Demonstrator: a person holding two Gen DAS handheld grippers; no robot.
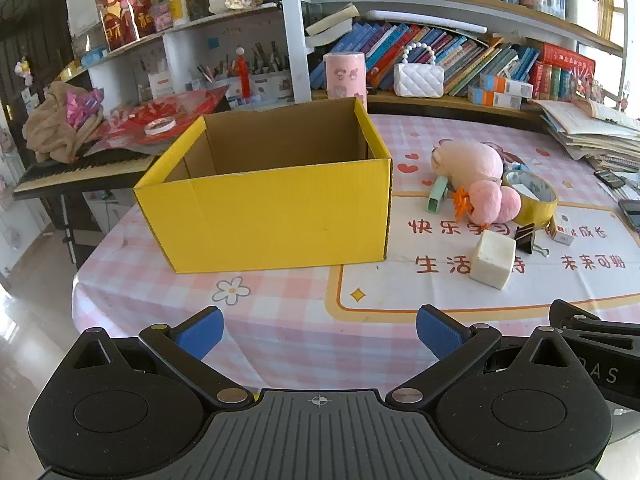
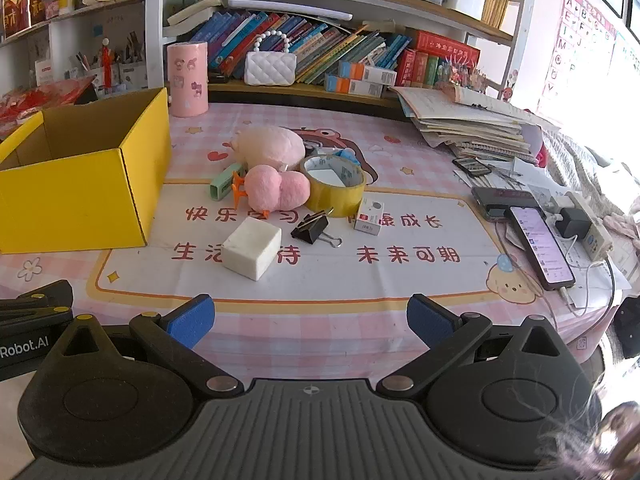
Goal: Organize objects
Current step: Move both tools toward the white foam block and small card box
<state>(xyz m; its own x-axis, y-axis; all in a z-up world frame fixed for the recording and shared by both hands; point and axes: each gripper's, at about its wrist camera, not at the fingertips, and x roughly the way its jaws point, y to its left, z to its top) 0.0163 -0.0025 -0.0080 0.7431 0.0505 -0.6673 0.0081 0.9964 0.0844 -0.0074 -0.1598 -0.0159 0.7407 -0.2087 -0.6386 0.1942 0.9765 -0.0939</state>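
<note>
Both grippers hang low at the near edge of the table with their jaws spread wide and nothing between them: the left gripper [image 1: 319,332] faces the yellow box [image 1: 264,216], which stands open and, as far as its inside shows, empty, straight ahead of its jaws; the right gripper [image 2: 310,320] faces the loose things to be tidied. Nearest ahead of the right jaws, a little left of their midline, lies the white block [image 2: 252,253]; just beyond it to the right sits the black binder clip [image 2: 314,229], then the small white carton [image 2: 370,216]. Farther ahead are the roll of yellow tape [image 2: 334,190], the pink plush toy [image 2: 276,168] and the green stapler-like thing [image 2: 224,184], crowded and touching. The sensible first step is probably the block, since it stands apart from the rest. To do it well, bring the right jaws forward so the block's two flat side faces sit squarely between the pads, close low on it without nudging the clip, lift clear of the box wall off to the left, and release well inside. The plush will squash, so pinch its body deeply.
</note>
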